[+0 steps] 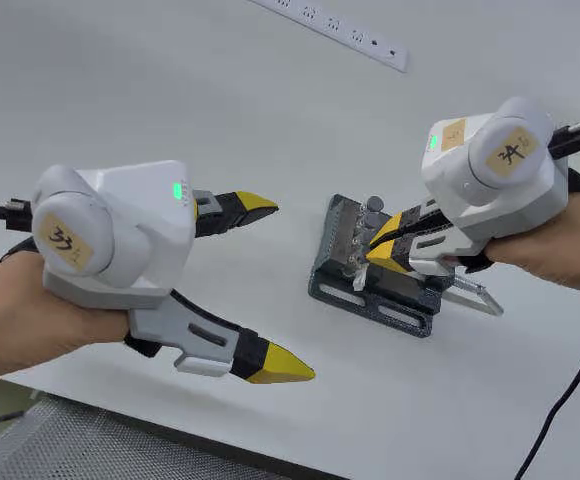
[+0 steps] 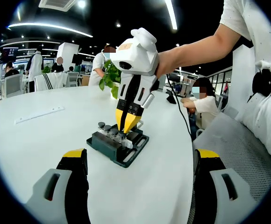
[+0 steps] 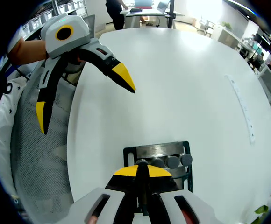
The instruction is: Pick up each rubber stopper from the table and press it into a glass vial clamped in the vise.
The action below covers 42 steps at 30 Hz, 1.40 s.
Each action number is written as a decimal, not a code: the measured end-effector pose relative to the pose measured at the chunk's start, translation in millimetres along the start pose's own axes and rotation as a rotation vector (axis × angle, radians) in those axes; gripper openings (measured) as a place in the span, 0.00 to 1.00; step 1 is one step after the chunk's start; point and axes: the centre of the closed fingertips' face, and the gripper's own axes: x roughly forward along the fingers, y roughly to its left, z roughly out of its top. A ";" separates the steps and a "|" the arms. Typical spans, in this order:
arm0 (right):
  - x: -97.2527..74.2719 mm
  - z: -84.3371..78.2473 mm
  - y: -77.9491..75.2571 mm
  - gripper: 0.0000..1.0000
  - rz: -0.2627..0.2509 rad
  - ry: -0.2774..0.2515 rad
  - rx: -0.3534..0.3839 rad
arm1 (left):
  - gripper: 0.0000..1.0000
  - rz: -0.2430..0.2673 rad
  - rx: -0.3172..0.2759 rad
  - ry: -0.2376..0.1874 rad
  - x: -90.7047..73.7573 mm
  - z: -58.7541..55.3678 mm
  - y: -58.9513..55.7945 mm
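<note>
The right gripper (image 1: 373,250) has its yellow-tipped jaws drawn together, with the tips down on the near end of the row of glass vials (image 2: 108,131) clamped in the dark vise (image 1: 390,300). The vise sits on the white table (image 1: 170,100), toward the right of the head view. In the right gripper view three grey rubber stoppers (image 3: 172,162) sit on vials just past the closed tips. A fourth rounded grey shape lies partly under the yellow. The tips cover that spot, so whether anything is pinched between them cannot be told. It is also unclear whether the vial beneath carries a stopper. The left gripper view shows the same row from the side, with grey caps on the vials and the nearest one masked by the right gripper's tips. The left gripper (image 1: 292,290) is held above the table well apart from the vise, on the left of the head view. Its jaws are spread wide with nothing between them. The glass of the vials is too small to make out clearly. A white power strip (image 1: 335,25) lies at the far edge of the table, cut off by the top of the head view. A grey mesh chair (image 1: 60,440) shows at the lower left corner.
</note>
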 end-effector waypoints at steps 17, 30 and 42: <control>2.3 -0.3 0.4 0.01 0.047 0.062 -0.011 | 0.94 0.001 0.000 -0.011 3.9 4.5 1.7; 3.6 -1.0 0.9 0.00 0.062 0.102 -0.017 | 0.93 0.006 -0.002 -0.018 3.3 6.0 3.8; 5.3 -3.0 -0.7 0.00 0.070 0.131 -0.033 | 0.92 0.010 -0.001 -0.020 3.3 6.2 5.9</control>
